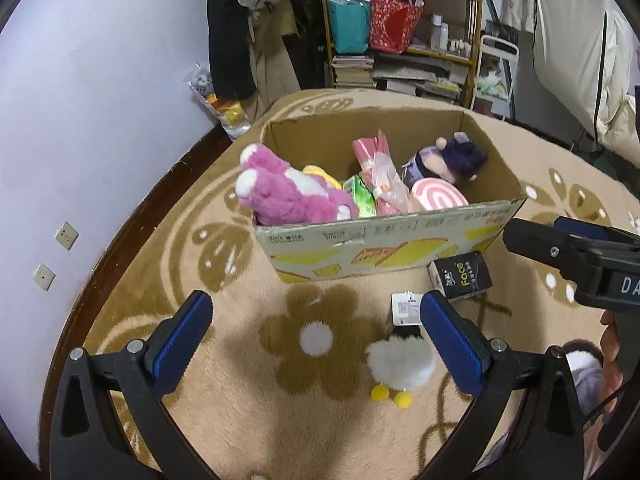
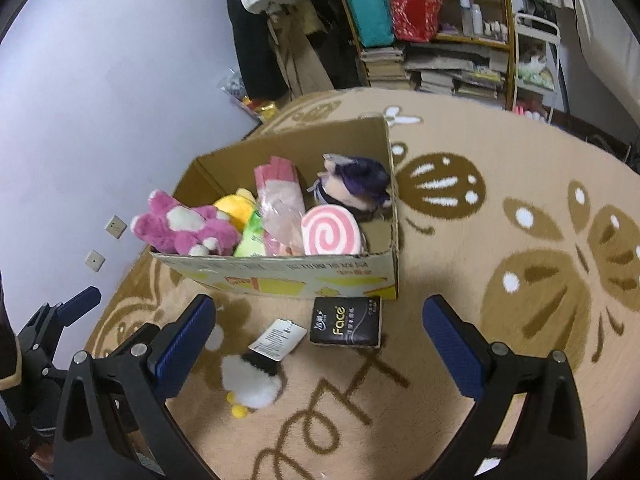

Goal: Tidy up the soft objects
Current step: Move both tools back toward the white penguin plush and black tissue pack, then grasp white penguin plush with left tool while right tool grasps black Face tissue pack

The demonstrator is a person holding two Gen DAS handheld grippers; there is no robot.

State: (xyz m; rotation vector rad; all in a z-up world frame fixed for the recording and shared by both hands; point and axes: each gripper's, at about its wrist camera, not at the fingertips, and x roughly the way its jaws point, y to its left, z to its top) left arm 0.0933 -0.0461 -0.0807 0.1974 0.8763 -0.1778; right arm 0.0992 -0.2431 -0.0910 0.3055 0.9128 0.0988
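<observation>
Left gripper (image 1: 316, 332): wide open, empty. Small white fluffy plush with yellow feet (image 1: 400, 364) lies on rug just inside its right finger, outside printed cardboard box (image 1: 384, 244) ahead, apparently next to collect. Right gripper (image 2: 320, 334): wide open, empty.

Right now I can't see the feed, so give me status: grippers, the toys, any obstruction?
Left gripper open, empty; right gripper open, empty. White plush and black tissue pack on rug, outside cardboard box. Path clear.
</observation>
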